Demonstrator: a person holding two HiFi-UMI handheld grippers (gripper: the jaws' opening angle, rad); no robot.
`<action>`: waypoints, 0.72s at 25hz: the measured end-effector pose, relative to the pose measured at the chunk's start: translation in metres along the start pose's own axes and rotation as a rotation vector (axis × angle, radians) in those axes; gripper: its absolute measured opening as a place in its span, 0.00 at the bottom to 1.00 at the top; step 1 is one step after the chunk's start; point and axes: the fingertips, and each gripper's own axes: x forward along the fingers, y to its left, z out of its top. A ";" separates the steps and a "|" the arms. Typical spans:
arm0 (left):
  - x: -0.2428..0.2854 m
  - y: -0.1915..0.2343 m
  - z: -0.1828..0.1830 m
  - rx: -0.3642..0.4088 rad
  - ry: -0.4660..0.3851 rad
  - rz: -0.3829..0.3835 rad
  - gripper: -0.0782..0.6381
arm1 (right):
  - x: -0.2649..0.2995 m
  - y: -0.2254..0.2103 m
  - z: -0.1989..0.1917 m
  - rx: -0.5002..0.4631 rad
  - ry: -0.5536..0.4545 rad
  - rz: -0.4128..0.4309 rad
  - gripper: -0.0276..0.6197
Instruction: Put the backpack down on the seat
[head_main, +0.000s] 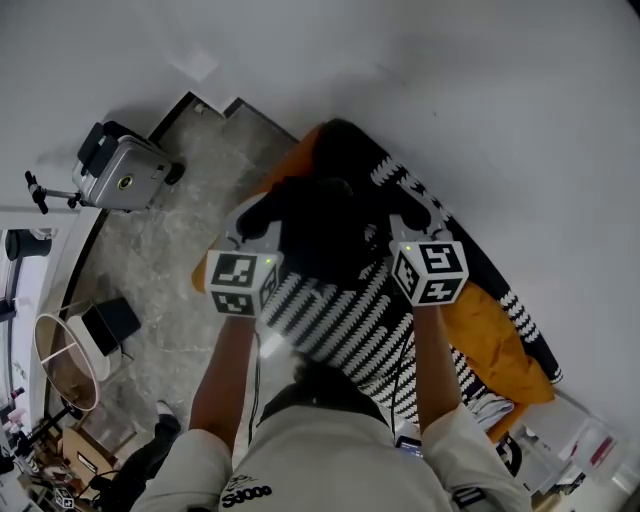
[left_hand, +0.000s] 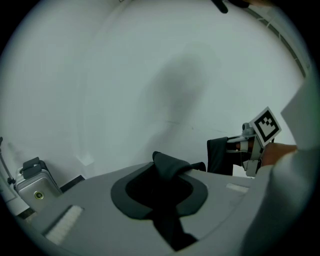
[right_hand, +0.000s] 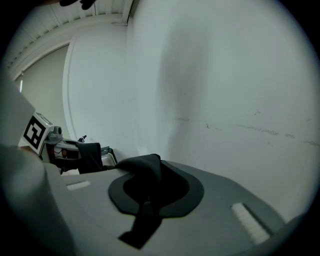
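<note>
Carrying stage: the left gripper (left_hand: 162, 192) and the right gripper (right_hand: 152, 192) each have their jaws clamped tight on a black strap (left_hand: 167, 167) of the backpack (head_main: 320, 235), which hangs between them. The orange seat (head_main: 495, 345) lies beneath the grippers. Lowering and release apparently remain.

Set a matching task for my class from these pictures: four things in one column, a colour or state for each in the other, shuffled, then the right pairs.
Column one
1. backpack
2. cushion
3. suitcase
4. left gripper

Column two
A. silver-grey, standing on the floor
B. jaws shut on a strap
C. orange
D. black, held in the air

Pairs: 1-D, 2-C, 3-A, 4-B
</note>
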 end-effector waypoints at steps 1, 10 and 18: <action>0.003 0.002 -0.001 0.005 0.001 0.003 0.17 | 0.003 -0.002 -0.002 0.008 0.001 0.000 0.08; 0.024 0.027 -0.020 0.014 0.036 0.051 0.17 | 0.022 -0.016 -0.033 0.070 0.055 0.022 0.09; 0.016 0.045 -0.048 -0.023 0.057 0.099 0.18 | 0.018 -0.028 -0.075 0.122 0.144 -0.004 0.09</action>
